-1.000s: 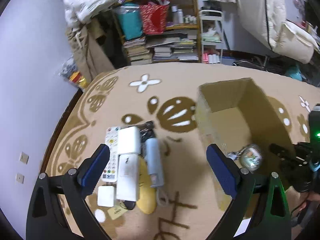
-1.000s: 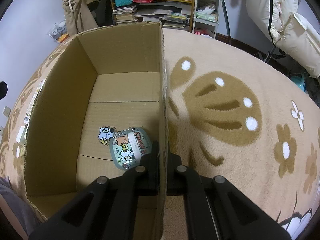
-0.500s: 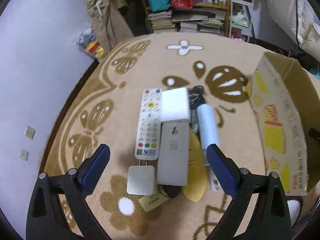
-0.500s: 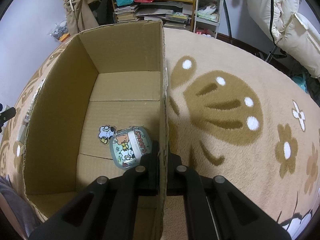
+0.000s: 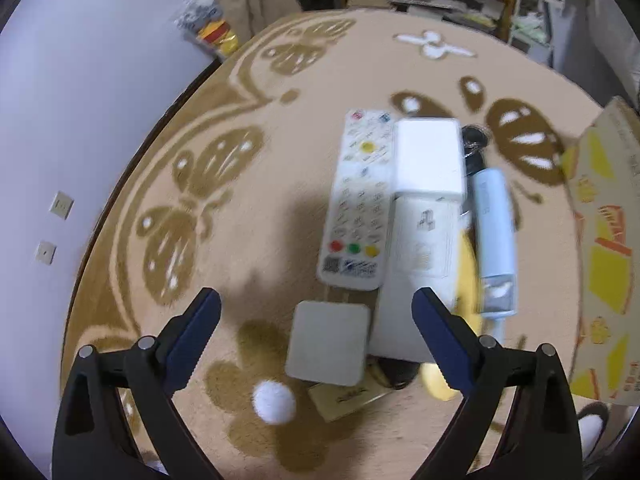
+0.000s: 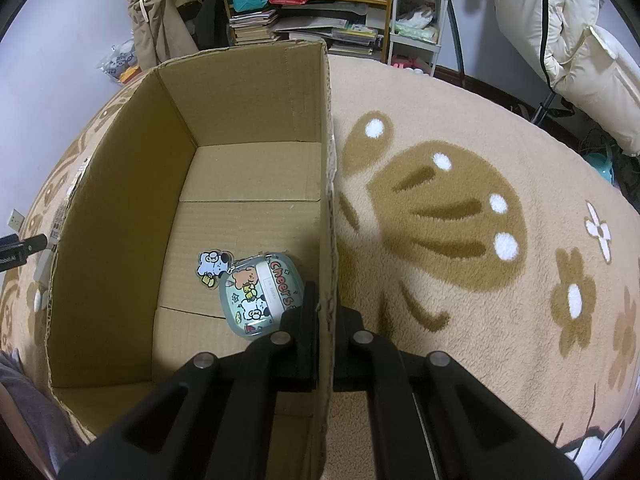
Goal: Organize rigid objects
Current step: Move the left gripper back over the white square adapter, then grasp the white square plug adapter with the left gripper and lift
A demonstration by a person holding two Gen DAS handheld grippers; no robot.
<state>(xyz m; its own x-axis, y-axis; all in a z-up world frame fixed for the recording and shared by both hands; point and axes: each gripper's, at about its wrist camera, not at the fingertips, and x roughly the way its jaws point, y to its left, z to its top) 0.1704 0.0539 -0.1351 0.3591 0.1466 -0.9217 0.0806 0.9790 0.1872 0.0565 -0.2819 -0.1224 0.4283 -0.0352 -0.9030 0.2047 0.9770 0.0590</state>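
Over the last second the left gripper [image 5: 316, 320] has swung away from the cardboard box [image 6: 120, 216] and now hangs low over the cluster of loose items on the carpet [image 5: 248, 160], its fingers wide apart and empty; this reads as lining up the next pick. Nearest, between the blue pads [image 5: 436, 328], lies a small grey-white square box [image 5: 327, 342], with a tan card [image 5: 348, 399] poking out just below it. Beyond it a long white remote [image 5: 358, 204] lies flat beside two white boxes [image 5: 429, 158] set end to end, with a pale blue tube [image 5: 493, 232] and a yellow object on their far side. The right gripper [image 6: 325, 312] has not moved: its fingers are pinched on the box's right wall, steadying it. Inside, a cartoon-printed case [image 6: 262, 294] with a charm rests on the floor, the only item stowed.
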